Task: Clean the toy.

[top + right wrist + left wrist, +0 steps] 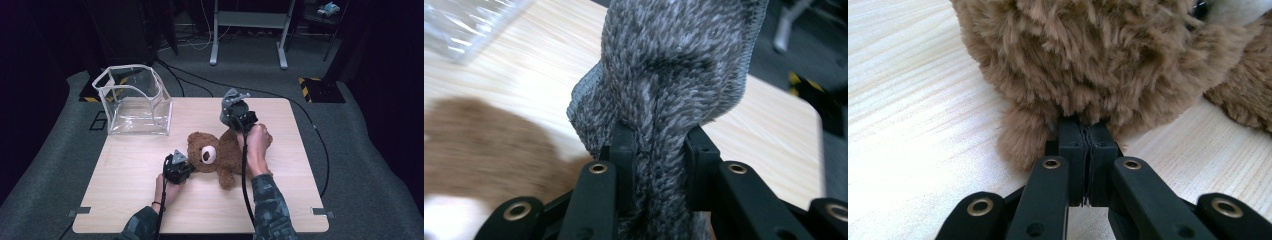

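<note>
My left gripper (1087,150) is squeezed all the way shut. Its two black jaws press flat together, and they pinch a little tuft of fur at the edge of the teddy bear (217,152). The bear lies in the middle of the wooden table (135,185), with its head to the left, near my left hand (167,192), and its body to the right.

My right gripper (659,150) is nearly closed too. It has a grey fuzzy cloth (674,65) bunched up between its jaws. The cloth sticks up past the tips, and I hold it just above the bear's body, on the far side.

I think the bear is soft and light. It will squish and flop if I lift it. A pinch of fur can slip out, so a better place to hold is a thick part, like an ear, an arm or a leg. The cloth is soft and floppy too. It will not break, but it will droop and fold. Holding it in a thick bunch, as I do now, should keep it from sliding out.

The clear box (134,100) stands on the far left of the table, well apart from the bear.
</note>
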`<action>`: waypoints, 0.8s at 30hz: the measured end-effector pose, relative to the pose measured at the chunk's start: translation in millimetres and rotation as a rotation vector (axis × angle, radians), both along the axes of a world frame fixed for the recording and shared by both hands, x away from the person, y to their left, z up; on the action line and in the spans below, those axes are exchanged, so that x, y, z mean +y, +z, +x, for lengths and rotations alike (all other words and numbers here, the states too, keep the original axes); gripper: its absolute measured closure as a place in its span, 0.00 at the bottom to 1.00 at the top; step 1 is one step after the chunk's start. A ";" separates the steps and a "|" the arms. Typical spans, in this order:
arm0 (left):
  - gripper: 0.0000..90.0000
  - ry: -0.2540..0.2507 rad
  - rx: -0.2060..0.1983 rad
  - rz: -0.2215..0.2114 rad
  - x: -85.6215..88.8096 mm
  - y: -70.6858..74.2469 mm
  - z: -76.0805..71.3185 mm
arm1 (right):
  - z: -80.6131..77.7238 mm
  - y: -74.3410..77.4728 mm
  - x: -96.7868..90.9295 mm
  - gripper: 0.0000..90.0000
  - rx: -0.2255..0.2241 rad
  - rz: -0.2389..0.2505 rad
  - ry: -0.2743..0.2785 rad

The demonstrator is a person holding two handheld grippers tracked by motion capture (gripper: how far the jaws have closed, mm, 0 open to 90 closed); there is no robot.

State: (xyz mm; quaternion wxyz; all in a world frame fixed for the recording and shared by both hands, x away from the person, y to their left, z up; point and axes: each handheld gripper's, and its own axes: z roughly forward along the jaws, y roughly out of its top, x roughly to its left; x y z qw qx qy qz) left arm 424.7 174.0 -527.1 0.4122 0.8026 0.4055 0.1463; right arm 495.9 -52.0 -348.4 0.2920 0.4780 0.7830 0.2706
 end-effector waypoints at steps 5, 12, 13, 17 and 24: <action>0.98 -0.002 -0.001 0.002 0.1 0.1 0.1 | -2.4 -12.3 34.9 0.80 0.059 -0.024 0.141; 0.98 0.006 -0.006 -0.001 -0.1 -0.1 0.2 | 11.7 -42.4 6.5 0.80 0.142 -0.063 0.036; 0.98 0.006 -0.006 0.000 -0.2 -0.1 0.2 | 10.8 -38.8 -1.1 0.80 0.144 -0.049 0.019; 0.98 0.002 -0.004 0.002 0.0 0.1 0.0 | 4.0 -19.3 -24.3 0.81 0.093 -0.076 -0.050; 0.98 0.006 -0.008 0.003 -0.4 0.0 0.0 | 3.0 -13.9 -76.5 0.81 0.084 -0.059 -0.202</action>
